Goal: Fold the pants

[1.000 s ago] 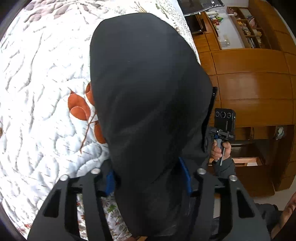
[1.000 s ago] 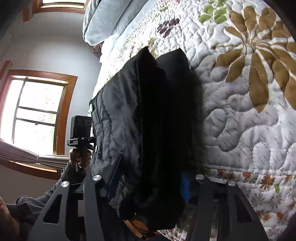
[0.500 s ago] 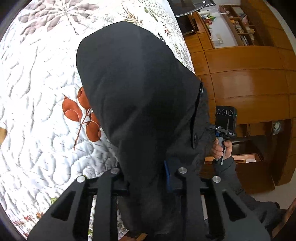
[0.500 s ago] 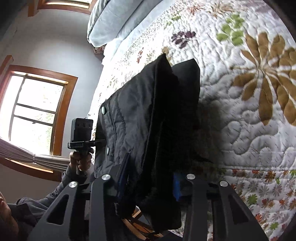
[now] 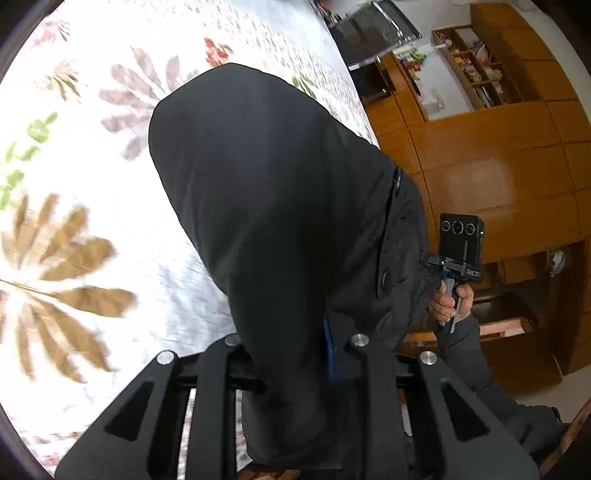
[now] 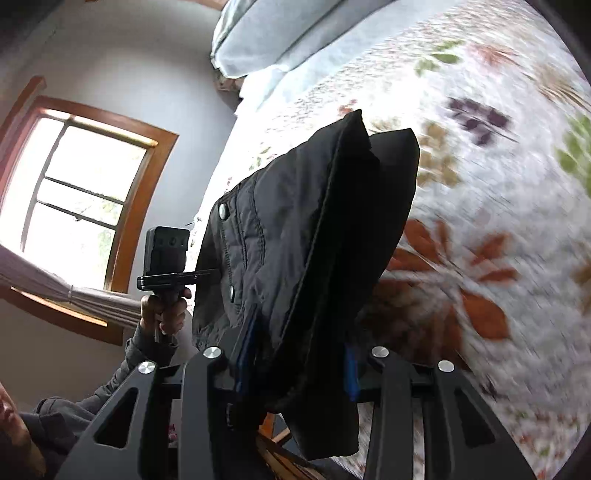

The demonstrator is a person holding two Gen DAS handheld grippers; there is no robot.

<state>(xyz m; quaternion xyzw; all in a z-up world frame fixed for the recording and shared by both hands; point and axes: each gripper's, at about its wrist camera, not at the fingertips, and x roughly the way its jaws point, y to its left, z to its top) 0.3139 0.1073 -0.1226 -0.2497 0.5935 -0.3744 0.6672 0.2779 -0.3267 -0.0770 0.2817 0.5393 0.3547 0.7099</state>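
Black folded pants (image 5: 280,206) hang between my two grippers above the quilted bed. My left gripper (image 5: 291,354) is shut on one end of the bundle; the cloth hides its fingertips. My right gripper (image 6: 295,365) is shut on the other end of the pants (image 6: 306,236), whose waistband with snaps faces left. The right gripper also shows in the left wrist view (image 5: 456,254), and the left gripper shows in the right wrist view (image 6: 166,258), each held in a hand.
A white quilt with leaf prints (image 5: 81,206) covers the bed (image 6: 498,221). Pale blue pillows (image 6: 273,33) lie at its head. A window (image 6: 77,199) is on the left wall. Wooden cabinets (image 5: 491,173) and shelves stand beside the bed.
Both grippers have closed tighter on the pants and lifted the bundle, moving it across the quilt; the bed pattern below has shifted and blurs.
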